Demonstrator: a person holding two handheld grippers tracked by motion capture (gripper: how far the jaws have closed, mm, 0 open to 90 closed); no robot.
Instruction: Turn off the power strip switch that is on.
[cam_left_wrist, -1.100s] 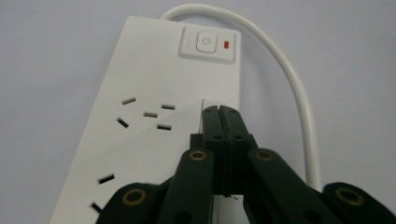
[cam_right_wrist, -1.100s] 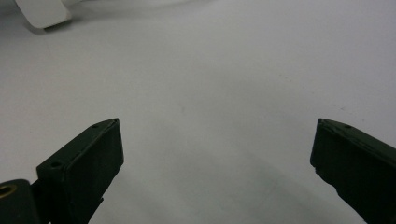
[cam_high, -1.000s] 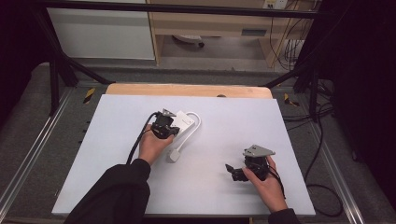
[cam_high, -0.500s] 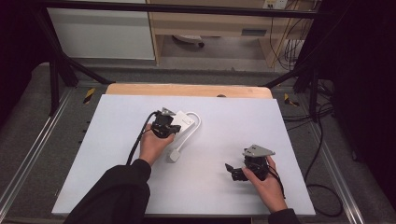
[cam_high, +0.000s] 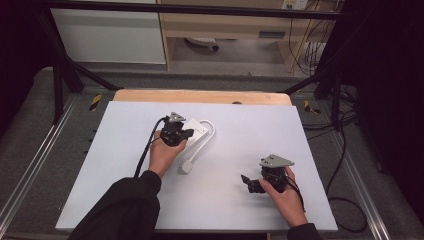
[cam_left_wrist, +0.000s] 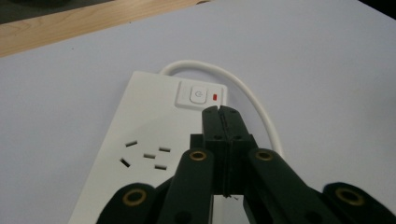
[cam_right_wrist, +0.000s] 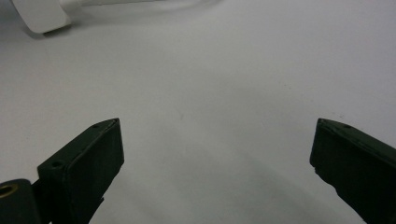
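Observation:
A white power strip (cam_left_wrist: 149, 135) lies on the white table top (cam_high: 240, 135), with a square switch button (cam_left_wrist: 198, 94) and a small red light (cam_left_wrist: 215, 97) at its far end. Its white cord (cam_left_wrist: 261, 116) loops round to a white plug (cam_high: 186, 166), whose corner also shows as the plug (cam_right_wrist: 42, 16) in the right gripper view. My left gripper (cam_left_wrist: 219, 109) is shut with nothing between its jaws, its tips just short of the switch, over the strip (cam_high: 196, 131). My right gripper (cam_high: 246, 181) rests low at the near right, open wide and empty, as its fingers (cam_right_wrist: 88, 154) show.
A wooden strip (cam_high: 200, 96) edges the table's far side. Black metal frame legs and rails stand around the table, with cables (cam_high: 345, 190) trailing on the floor at the right. A white cabinet (cam_high: 107, 35) stands behind.

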